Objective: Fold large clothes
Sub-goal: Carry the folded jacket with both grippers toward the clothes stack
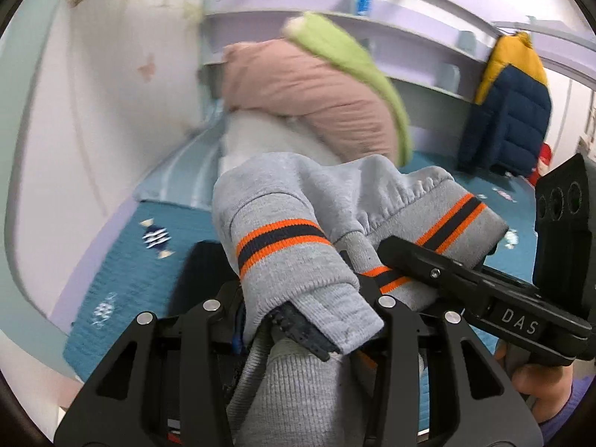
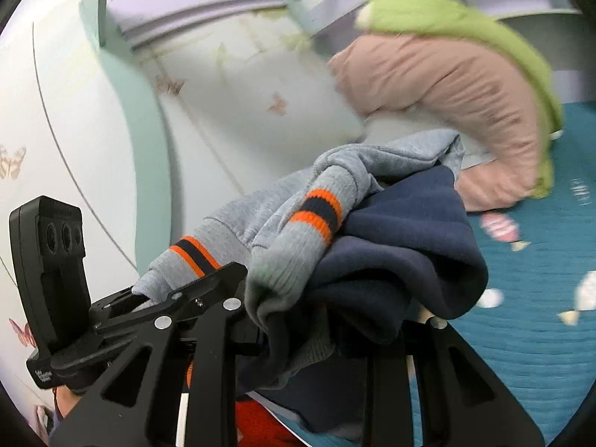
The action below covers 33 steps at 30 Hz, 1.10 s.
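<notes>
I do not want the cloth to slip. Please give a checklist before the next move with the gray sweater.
1. Left tool has the sweater: ok, cloth bunched between its fingers.
2. Right tool has it too: ok, gray and navy cloth fills it.
3. Both tools close together: ok, each shows in the other's view.
4. Sweater lies flat: not ok, bunched and lifted.
5. Bed free for laying down: cannot tell, pink quilt takes the far end.
6. Cuffs aligned: cannot tell.

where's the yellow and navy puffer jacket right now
The yellow and navy puffer jacket shows only in the left wrist view, at upper right, hanging against the lilac shelving above the teal bedspread, right of the pink pillow.
</notes>
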Motion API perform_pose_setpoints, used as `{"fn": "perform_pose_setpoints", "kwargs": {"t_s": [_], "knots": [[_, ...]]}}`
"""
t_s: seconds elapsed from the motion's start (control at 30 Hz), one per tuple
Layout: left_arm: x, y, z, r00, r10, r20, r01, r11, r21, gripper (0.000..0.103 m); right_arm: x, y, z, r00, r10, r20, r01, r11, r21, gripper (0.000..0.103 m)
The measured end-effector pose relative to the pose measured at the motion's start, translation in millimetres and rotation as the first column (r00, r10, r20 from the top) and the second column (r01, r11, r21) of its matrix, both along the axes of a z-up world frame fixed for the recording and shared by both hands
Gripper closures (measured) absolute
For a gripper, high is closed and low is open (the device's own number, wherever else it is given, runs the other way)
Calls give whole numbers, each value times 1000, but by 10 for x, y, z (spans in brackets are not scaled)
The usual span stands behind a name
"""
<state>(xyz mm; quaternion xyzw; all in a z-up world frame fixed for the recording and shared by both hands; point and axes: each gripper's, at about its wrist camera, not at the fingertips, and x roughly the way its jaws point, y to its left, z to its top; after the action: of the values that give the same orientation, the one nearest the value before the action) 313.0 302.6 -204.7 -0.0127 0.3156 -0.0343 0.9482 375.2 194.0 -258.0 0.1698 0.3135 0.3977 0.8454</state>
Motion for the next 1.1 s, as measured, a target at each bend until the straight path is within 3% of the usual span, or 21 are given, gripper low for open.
{"fn": "perform_pose_setpoints", "kwargs": {"t_s": [0.03, 0.07, 0.2, 0.3, 0.33, 0.37, 0.47, 0.63, 0.7, 0.73, 0.77, 0.87, 0.97, 1.1], "knots": [[-3, 196, -176, 1000, 4, -16, -4, 1000, -9, 62, 11, 126, -147, 1000, 6, -27, -6, 1000, -16, 79], [-2, 312, -308, 999, 9, -39, -9, 1000, -10, 62, 53, 295, -419, 994, 23, -107, -27, 999, -31, 79], [-21, 689, -1193, 975, 40, -219, -52, 998, -48, 59, 37, 567, -1245, 953, 17, -303, -56, 991, -123, 79], [-134, 770, -1507, 963, 61, -261, -83, 994, -74, 47, -43, 492, -1642, 916, 14, -402, -61, 993, -104, 76], [-173, 788, -1537, 963, 74, -260, -97, 993, -74, 34, -65, 450, -1699, 910, 15, -414, -60, 994, -96, 73], [-219, 822, -1558, 962, 91, -256, -114, 991, -77, 27, -69, 425, -1722, 907, 16, -422, -60, 994, -91, 68], [-286, 905, -1545, 960, 114, -255, -143, 985, -99, 21, -86, 316, -1743, 895, 20, -446, -60, 995, -75, 61], [-202, 862, -1435, 956, 147, -255, -162, 986, -37, 21, -142, 192, -1727, 887, 38, -461, -63, 997, -39, 60], [-140, 883, -1427, 953, 149, -263, -163, 986, -33, 21, -81, 219, -1772, 867, 64, -494, -69, 998, 7, 65], [-124, 896, -1404, 953, 150, -264, -167, 985, -41, 23, -32, 236, -1792, 854, 69, -516, -61, 998, 34, 77], [-102, 909, -1380, 954, 152, -257, -169, 985, -45, 28, 4, 270, -1801, 844, 76, -531, -56, 997, 52, 80], [-5, 957, -1193, 962, 168, -218, -184, 981, -57, 33, 22, 375, -1739, 840, 93, -535, -49, 994, 95, 81], [113, 1017, -959, 968, 176, -176, -189, 981, -54, 33, 41, 465, -1782, 799, 137, -585, -17, 978, 206, 82], [288, 1021, -839, 963, 180, -199, -184, 983, -4, 33, 61, 636, -1835, 762, 162, -627, 19, 962, 271, 82]]}}
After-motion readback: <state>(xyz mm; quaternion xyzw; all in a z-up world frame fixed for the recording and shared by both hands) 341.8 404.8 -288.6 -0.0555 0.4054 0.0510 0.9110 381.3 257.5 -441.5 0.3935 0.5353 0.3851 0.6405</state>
